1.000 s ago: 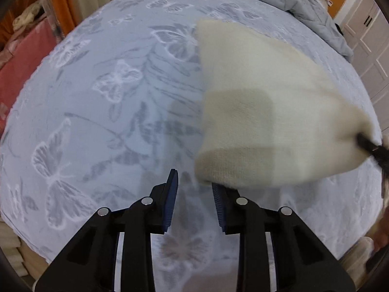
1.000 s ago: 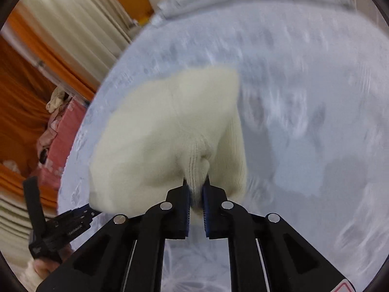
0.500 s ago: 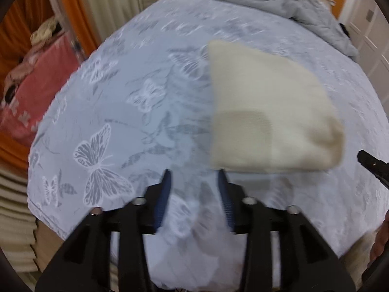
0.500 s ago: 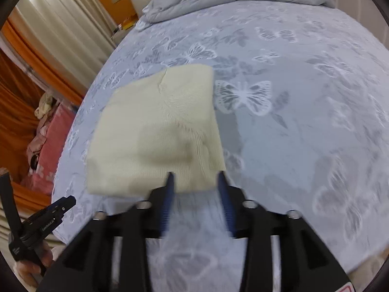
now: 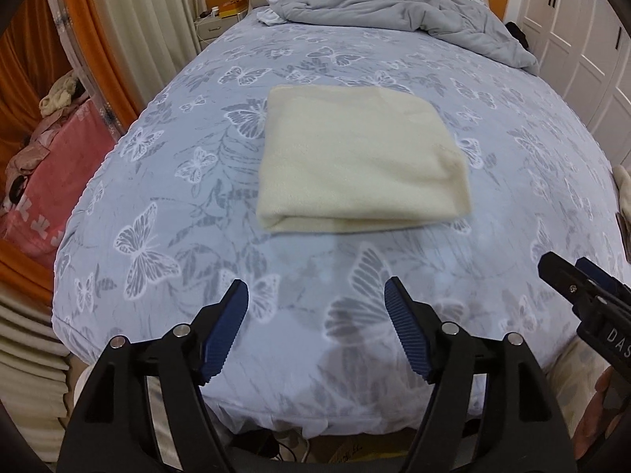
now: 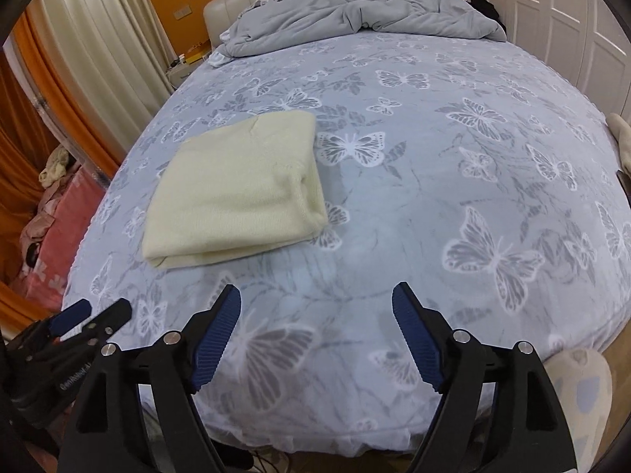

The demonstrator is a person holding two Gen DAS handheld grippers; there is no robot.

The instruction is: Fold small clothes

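cream knit (image 5: 363, 165) lies folded, flat on bed (image 5: 512, 181), near foot edge. left tongs (image 5: 315, 307) and right tongs (image 6: 315, 315) both wide, holding nothing, well apart from knit. fold looks finished; next likely another garment.

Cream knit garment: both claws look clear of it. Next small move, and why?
Probably none on this piece: retract and go for the next item. The cream knit garment lies folded in a neat rectangle on the butterfly bedspread. The left claw and right claw are open, empty and short of it. Another pale item at the bed's right edge may be next.
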